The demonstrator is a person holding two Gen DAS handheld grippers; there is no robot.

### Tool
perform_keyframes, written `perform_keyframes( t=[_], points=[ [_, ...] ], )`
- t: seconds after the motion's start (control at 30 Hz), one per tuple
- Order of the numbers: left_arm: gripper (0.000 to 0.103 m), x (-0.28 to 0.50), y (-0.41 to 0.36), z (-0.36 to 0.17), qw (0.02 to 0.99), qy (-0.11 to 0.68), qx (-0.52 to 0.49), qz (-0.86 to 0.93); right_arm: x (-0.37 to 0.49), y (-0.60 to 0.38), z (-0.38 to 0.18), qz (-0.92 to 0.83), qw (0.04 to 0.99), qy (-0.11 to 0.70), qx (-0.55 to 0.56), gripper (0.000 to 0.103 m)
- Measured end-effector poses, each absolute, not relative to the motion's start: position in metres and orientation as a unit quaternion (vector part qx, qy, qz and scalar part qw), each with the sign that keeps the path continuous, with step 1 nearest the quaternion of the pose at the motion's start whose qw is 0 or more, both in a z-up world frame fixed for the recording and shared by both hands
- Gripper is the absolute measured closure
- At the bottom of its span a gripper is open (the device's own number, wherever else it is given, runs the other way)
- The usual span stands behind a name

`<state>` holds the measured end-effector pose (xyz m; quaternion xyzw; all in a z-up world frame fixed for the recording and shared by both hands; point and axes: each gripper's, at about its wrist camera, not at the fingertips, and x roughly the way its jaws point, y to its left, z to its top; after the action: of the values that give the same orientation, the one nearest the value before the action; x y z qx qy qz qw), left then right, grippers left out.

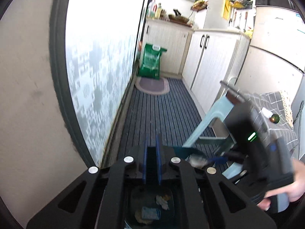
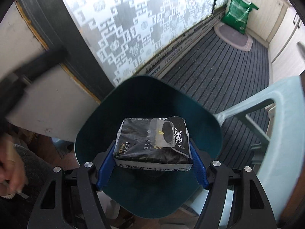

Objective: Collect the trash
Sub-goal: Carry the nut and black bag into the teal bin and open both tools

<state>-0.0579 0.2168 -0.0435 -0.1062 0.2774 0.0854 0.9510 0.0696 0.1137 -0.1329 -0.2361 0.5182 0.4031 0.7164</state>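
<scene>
Right gripper (image 2: 152,164) with blue fingers (image 2: 103,169) squeezed tight on a crinkly black plastic tissue pack with white writing (image 2: 152,143), held right over the open mouth of a dark teal plastic trash bin (image 2: 91,122), near the bin's front edge, beside a pale blue plastic chair (image 2: 282,126) on the striped grey floor mat (image 2: 219,72). Looks like the dropping step, so next: open up and let the pack fall straight in, clear of the rim. Left gripper (image 1: 152,160) pinched shut on nothing, up above the same bin, with bits of trash (image 1: 150,212) already lying at the bottom.
</scene>
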Motion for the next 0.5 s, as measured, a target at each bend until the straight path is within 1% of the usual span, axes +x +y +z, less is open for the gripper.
perform_keyframes(
  t=[0.1, 0.33, 0.5],
  points=[
    [0.094, -0.067, 0.223, -0.029, 0.960, 0.243, -0.123, 0.070, 0.068, 0.118, -0.154, 0.400, 0.699, 0.543, -0.238, 0.031],
    [0.094, -0.080, 0.221, -0.008, 0.975, 0.173, -0.131, 0.048, 0.053, 0.126, -0.196, 0.387, 0.667, 0.569, -0.287, 0.029],
    [0.094, -0.082, 0.210, 0.002, 0.979, 0.153, -0.127, 0.031, 0.047, 0.126, -0.202, 0.392, 0.656, 0.575, -0.291, 0.025]
  ],
)
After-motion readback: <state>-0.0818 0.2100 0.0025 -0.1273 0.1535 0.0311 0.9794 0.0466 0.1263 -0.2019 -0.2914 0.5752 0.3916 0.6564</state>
